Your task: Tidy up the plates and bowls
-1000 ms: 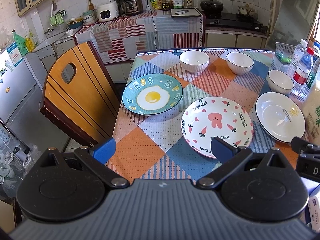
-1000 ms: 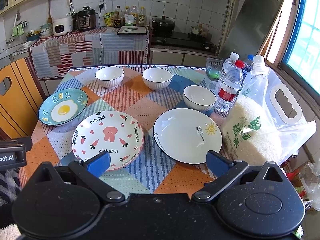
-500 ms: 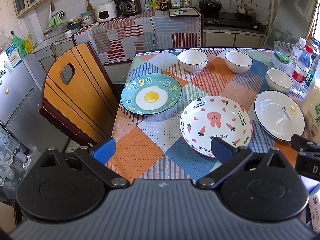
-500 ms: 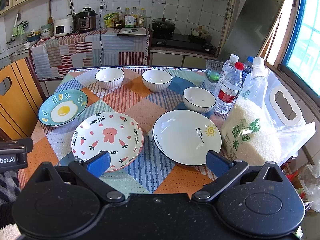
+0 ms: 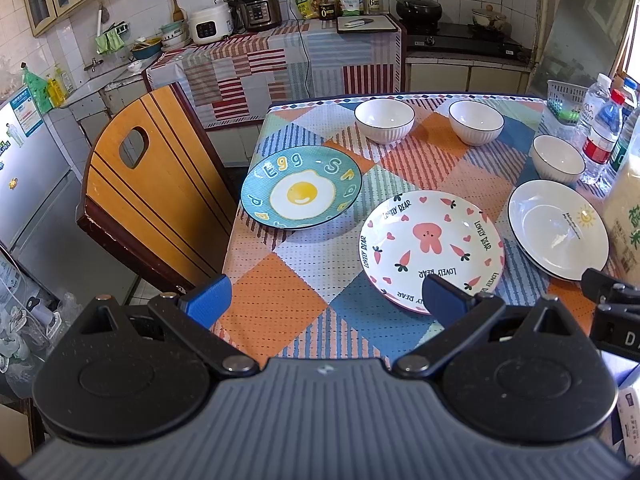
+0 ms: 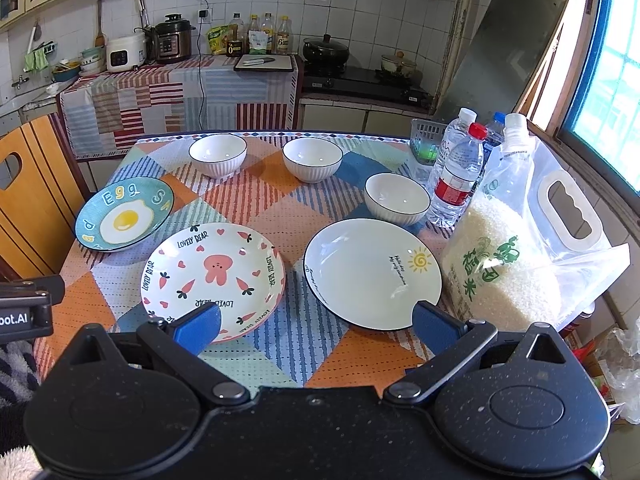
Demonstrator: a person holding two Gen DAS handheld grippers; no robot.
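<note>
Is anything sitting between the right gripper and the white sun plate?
Nothing visible does. The right gripper is open just short of the white sun plate, with only bare tablecloth between them.

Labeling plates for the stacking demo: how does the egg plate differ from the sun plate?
The egg plate is teal with a fried-egg picture and letters round its rim; the sun plate is white with a dark rim line and a small sun. The egg plate sits at the table's left edge, the sun plate beside the rice bag. Both lie flat, empty and unstacked.
</note>
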